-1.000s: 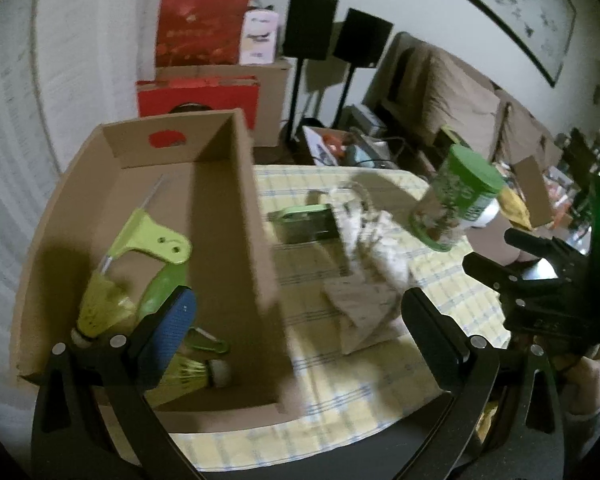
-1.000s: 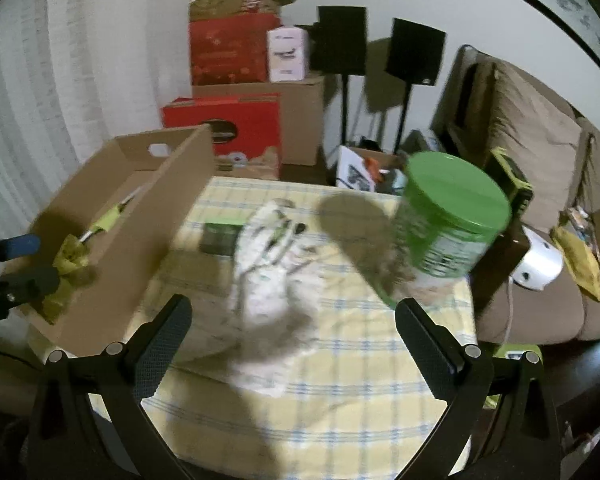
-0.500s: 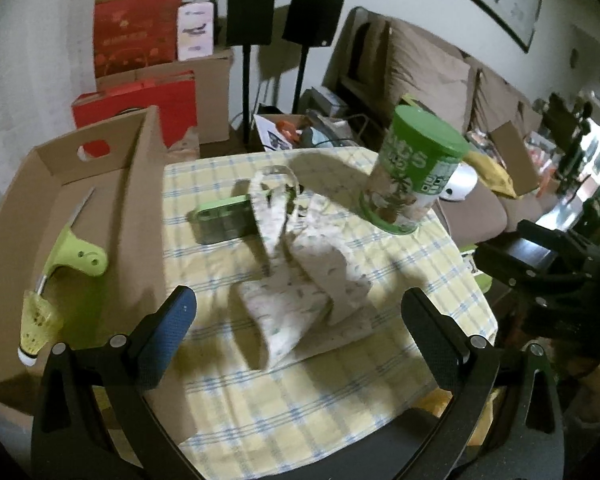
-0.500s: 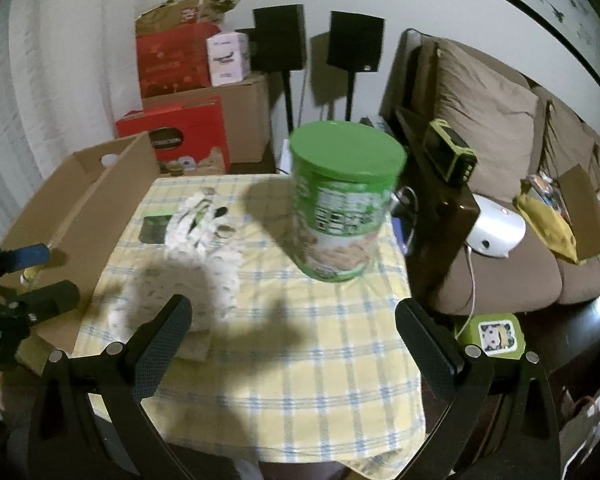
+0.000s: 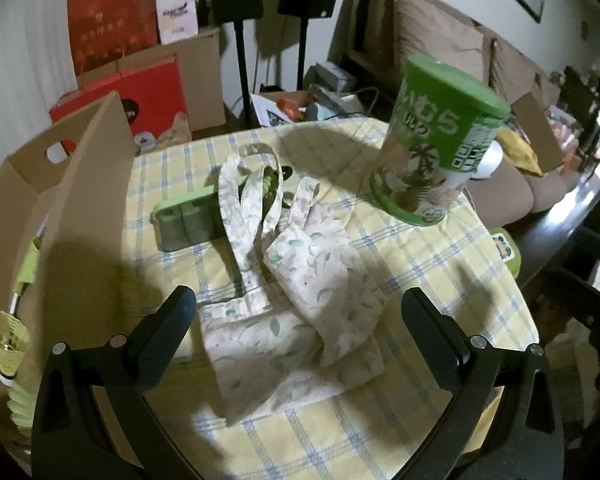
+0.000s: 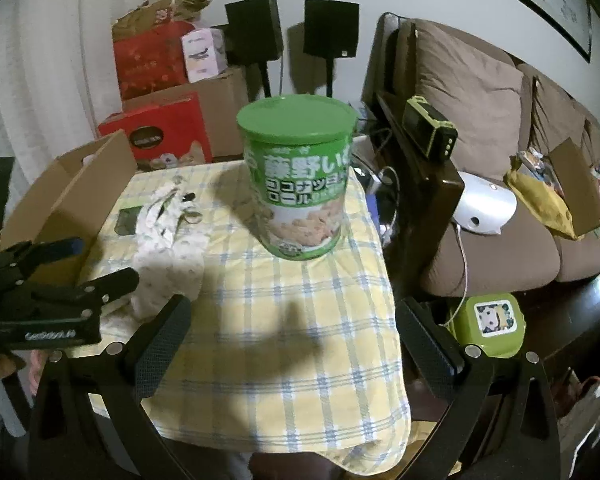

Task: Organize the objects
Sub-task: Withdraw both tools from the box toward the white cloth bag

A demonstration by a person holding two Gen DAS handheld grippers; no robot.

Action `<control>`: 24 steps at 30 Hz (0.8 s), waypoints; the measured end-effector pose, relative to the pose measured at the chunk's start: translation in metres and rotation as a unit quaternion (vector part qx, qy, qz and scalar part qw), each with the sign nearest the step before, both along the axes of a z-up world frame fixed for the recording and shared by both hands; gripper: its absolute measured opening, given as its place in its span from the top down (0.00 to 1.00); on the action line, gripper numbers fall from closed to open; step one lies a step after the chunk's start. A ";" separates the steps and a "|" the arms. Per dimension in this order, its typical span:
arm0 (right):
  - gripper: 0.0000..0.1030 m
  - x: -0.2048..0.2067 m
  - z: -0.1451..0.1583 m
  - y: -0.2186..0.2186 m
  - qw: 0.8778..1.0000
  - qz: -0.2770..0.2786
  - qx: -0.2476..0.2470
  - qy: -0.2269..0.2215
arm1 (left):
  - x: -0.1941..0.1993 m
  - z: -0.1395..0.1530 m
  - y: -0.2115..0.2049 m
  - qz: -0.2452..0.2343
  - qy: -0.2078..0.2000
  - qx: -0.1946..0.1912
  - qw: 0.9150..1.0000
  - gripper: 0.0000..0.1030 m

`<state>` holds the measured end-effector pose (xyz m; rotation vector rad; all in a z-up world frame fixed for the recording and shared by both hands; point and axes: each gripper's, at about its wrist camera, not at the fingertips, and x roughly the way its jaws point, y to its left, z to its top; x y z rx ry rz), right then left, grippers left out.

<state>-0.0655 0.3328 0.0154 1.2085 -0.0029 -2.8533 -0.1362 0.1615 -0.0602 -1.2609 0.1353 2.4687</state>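
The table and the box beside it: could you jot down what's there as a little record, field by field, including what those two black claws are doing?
table cover: yellow checked cloth
standing on it: green-lidded can, upright
lying on it: floral cloth bag, crumpled, straps over a small green case
beside the table: open cardboard box holding shuttlecocks
left gripper: open, empty, above the bag
right gripper: open, empty, facing the can
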 end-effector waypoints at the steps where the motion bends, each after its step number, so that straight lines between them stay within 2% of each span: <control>1: 0.01 0.000 -0.001 0.002 1.000 -0.002 -0.002 0.000 | -0.002 -0.005 0.002 0.000 -0.004 -0.001 1.000 0.00; 7: 0.01 0.000 -0.008 0.005 1.000 -0.002 -0.008 -0.005 | -0.010 -0.024 0.008 0.003 -0.016 -0.015 1.000 0.02; 10: 0.01 -0.001 -0.012 0.005 1.000 0.001 -0.011 -0.011 | -0.011 -0.031 0.009 0.005 -0.016 -0.024 1.000 0.10; 12: 0.01 -0.001 -0.014 0.006 1.000 -0.001 -0.012 -0.014 | -0.012 -0.034 0.010 0.002 -0.022 -0.026 0.999 0.18; 14: 0.01 -0.001 -0.015 0.008 1.000 -0.003 -0.014 -0.015 | -0.012 -0.039 0.011 -0.003 -0.030 -0.026 0.999 0.42; 16: 0.01 -0.001 -0.016 0.009 1.000 -0.005 -0.014 -0.015 | -0.011 -0.042 0.013 -0.007 -0.031 -0.032 0.999 0.47; 18: 0.01 -0.002 -0.017 0.011 1.000 -0.008 -0.015 -0.017 | -0.008 -0.042 0.013 -0.014 -0.025 -0.033 0.999 0.58; 20: 0.01 -0.003 -0.019 0.011 1.000 -0.009 -0.016 -0.021 | -0.007 -0.039 0.011 -0.012 -0.021 -0.027 0.999 0.81; 22: 0.01 -0.004 -0.021 0.009 1.000 -0.009 -0.015 -0.024 | -0.006 -0.036 0.011 -0.016 -0.022 -0.020 0.999 0.88; 24: 0.01 -0.004 -0.022 0.008 1.000 -0.007 -0.015 -0.026 | -0.004 -0.033 0.010 -0.020 -0.019 -0.016 1.000 0.91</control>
